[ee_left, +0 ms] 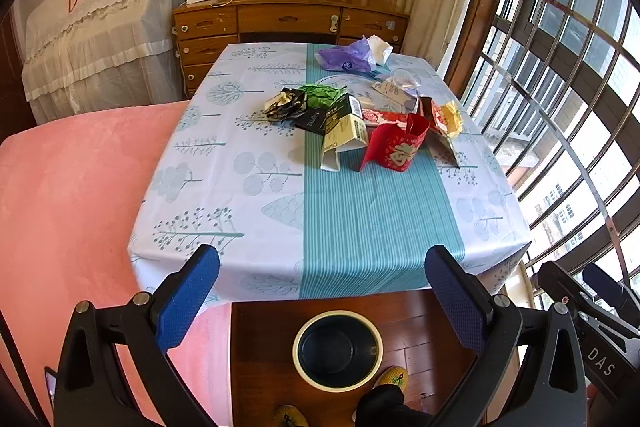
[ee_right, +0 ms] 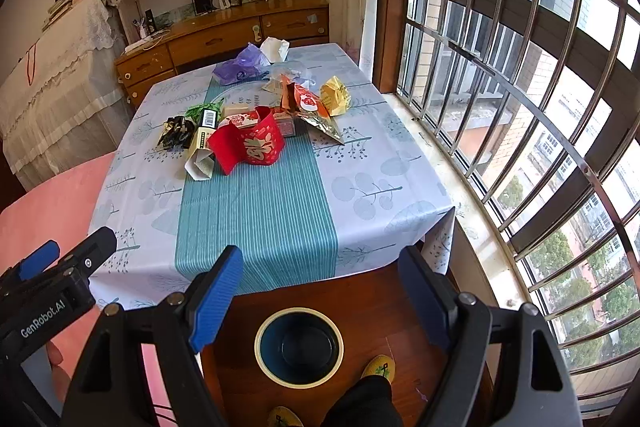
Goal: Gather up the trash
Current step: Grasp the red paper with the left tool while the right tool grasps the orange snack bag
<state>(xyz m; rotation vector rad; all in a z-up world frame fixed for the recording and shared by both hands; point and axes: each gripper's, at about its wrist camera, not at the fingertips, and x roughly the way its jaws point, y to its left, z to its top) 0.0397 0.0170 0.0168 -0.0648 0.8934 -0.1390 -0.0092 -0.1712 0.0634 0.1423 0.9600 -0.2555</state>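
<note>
Trash lies in a loose heap on the far half of the bench, mostly on and beside the teal striped band of the tablecloth. Nearest the front edge is a curled red paper sleeve with pale lettering, and just left of it a cream carton tipped on its side. Behind these sit a crumpled black and gold wrapper, a piece of green paper, a small black box, and to the right a yellow wrapper and an orange and white packet. A purple plastic bag and a white tissue lie at the far end.

On the wooden floor below the near edge of the bench stands a round bin with a cream rim and a dark inside; nothing can be seen in it. A person's yellow slipper and dark trouser leg are just beside it.

Both tongs hover above the bin, short of the bench. The left tongs are spread wide with nothing between the blue pads, and the right tongs are likewise wide and hold nothing. A pink cover lies left of the bench, and a barred window is to its right.
</note>
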